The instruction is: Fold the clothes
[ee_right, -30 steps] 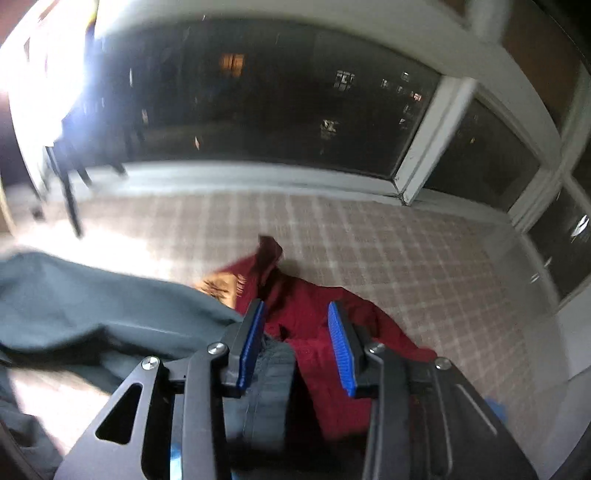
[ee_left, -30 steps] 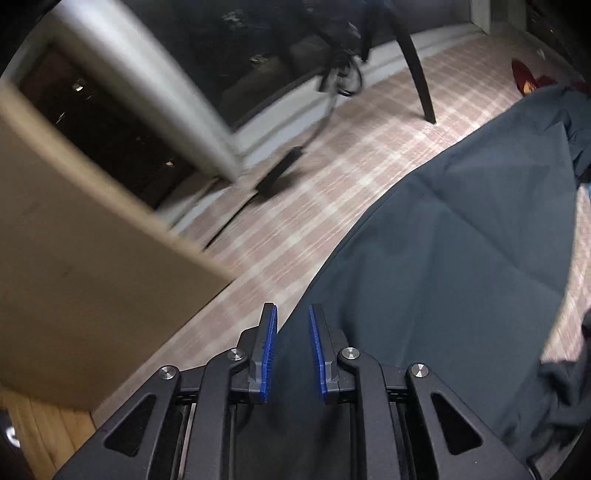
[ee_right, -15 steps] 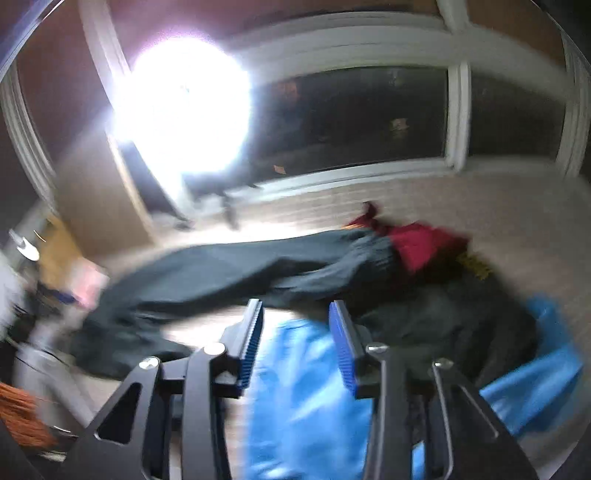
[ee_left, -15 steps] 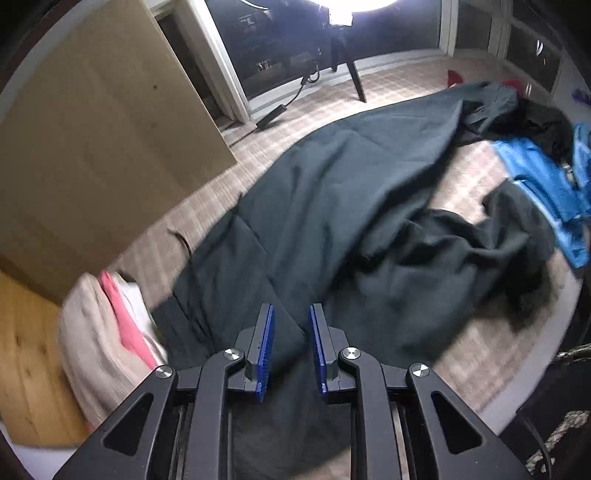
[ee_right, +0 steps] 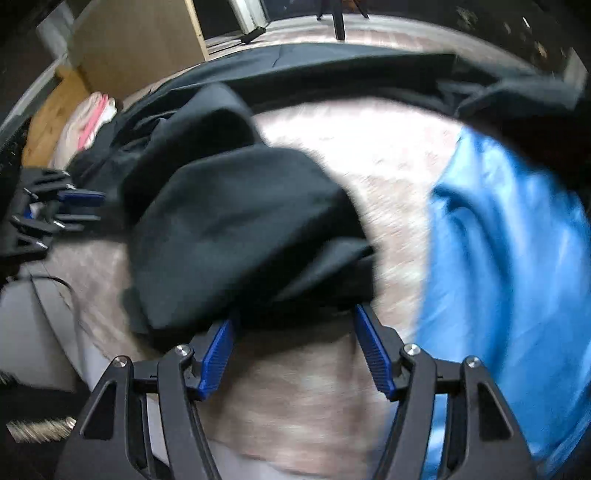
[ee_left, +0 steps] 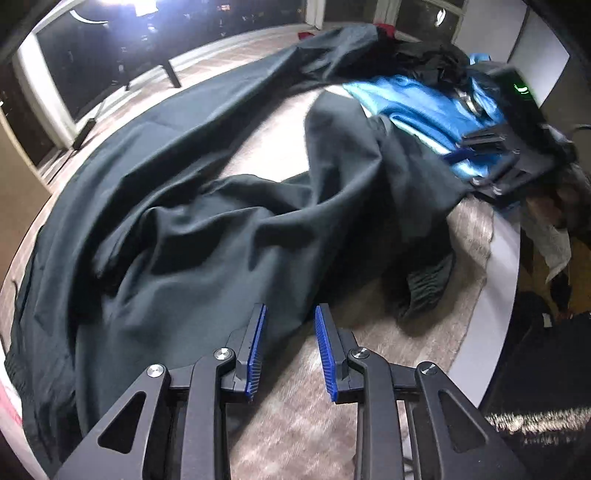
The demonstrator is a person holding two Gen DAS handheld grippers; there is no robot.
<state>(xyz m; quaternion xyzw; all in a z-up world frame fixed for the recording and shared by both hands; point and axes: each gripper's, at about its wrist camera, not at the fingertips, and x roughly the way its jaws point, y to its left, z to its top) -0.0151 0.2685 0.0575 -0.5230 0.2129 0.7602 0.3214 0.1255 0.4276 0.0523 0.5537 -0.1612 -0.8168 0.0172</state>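
Note:
Dark trousers (ee_left: 221,221) lie spread and rumpled across the checked bed cover (ee_left: 280,147). My left gripper (ee_left: 288,321) points down at their near edge. Its jaws are opening, and the cloth lies below the narrow gap, not pinched. In the right wrist view a bunched end of the dark trousers (ee_right: 229,229) reaches in between the fingertips of my right gripper (ee_right: 295,317). Those jaws are opening wide and the pads do not press the cloth. Each gripper shows in the other's view: the right gripper (ee_left: 495,155) and the left gripper (ee_right: 74,206).
A blue garment (ee_right: 509,240) lies right of the trousers, with a red garment (ee_left: 386,29) at the far end. A folded pink and beige pile (ee_right: 92,118) sits at the far left. The bed's pale edge (ee_left: 506,258) runs along the right. A tripod leg (ee_left: 171,72) stands by the window.
Both views have swung from the window and far end of the bed down onto the trousers. The right jaws have widened a lot, the left jaws a little.

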